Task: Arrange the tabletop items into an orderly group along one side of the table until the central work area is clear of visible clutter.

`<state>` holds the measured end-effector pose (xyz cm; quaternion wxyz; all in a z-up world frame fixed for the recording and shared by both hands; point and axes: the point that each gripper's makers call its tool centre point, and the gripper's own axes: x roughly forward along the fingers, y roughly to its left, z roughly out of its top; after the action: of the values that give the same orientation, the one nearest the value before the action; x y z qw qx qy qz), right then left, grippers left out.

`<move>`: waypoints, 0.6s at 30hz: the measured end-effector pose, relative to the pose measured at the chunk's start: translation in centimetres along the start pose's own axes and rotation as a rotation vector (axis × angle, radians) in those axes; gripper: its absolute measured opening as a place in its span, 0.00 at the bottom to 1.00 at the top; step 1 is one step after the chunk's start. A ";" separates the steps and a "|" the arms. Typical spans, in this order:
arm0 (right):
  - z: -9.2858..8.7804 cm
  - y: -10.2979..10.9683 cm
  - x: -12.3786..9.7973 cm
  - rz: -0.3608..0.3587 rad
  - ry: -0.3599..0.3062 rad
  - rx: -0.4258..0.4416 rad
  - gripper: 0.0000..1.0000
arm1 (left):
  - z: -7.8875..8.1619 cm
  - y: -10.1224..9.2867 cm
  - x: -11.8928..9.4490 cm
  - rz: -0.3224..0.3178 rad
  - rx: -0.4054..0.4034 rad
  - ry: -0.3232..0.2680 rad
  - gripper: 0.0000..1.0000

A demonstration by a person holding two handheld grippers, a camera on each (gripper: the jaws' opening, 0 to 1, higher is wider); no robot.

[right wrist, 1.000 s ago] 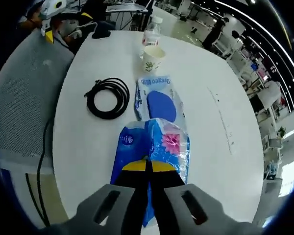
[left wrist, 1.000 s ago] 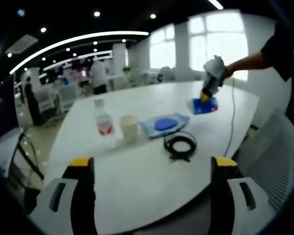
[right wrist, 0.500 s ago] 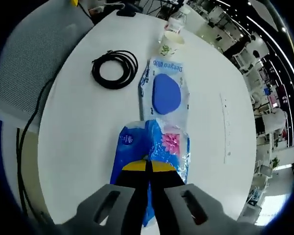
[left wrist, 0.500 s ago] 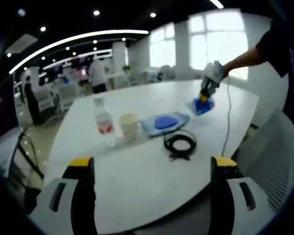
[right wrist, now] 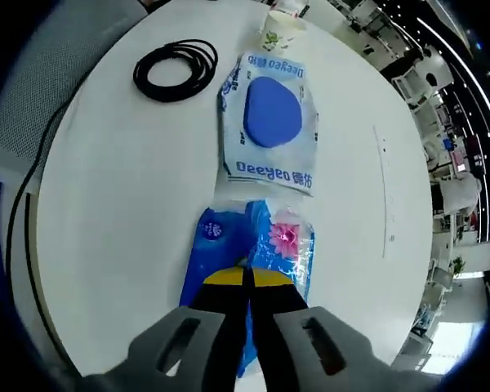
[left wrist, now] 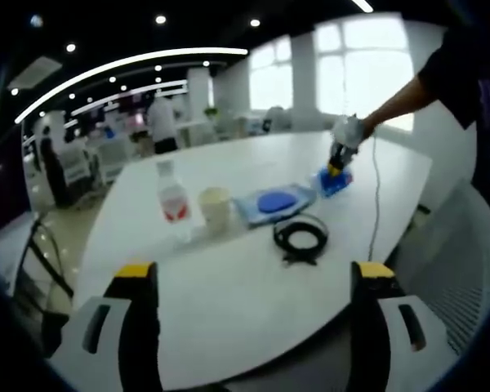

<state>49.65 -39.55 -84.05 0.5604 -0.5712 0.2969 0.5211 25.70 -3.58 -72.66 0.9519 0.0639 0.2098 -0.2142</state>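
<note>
**Right jaws pinched on blue tissue pack, left jaws wide and empty**

My right gripper has its jaws closed tight on the near edge of the blue tissue pack, which sits on the white table. Just past it, almost touching its far edge, lies the clear wipes packet with a blue oval on top. Beyond that stands the paper cup at the far end. The coiled black cable lies left of the wipes packet, apart from it. A thin black cord runs along the left table edge.

My left gripper hangs over the near table edge, jaws wide, holding nothing. From here I see the water bottle beside the paper cup, then the wipes packet, with the cable nearer to me. Far right, the right gripper sits on the tissue pack, a person's arm behind it. Can't tell whether the pack is lifted.
</note>
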 end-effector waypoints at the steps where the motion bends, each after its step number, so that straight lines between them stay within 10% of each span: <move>1: -0.1 0.0 0.1 0.000 0.000 0.004 0.00 | 0.0 0.0 0.0 0.000 0.000 0.001 0.94; 18: -0.4 -0.9 1.9 0.000 0.019 -0.094 0.00 | -0.3 0.0 0.2 0.001 0.009 0.023 0.94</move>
<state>51.08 -39.25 -85.61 0.5302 -0.6018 0.2776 0.5288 25.80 -3.59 -72.99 0.9492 0.0707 0.2198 -0.2140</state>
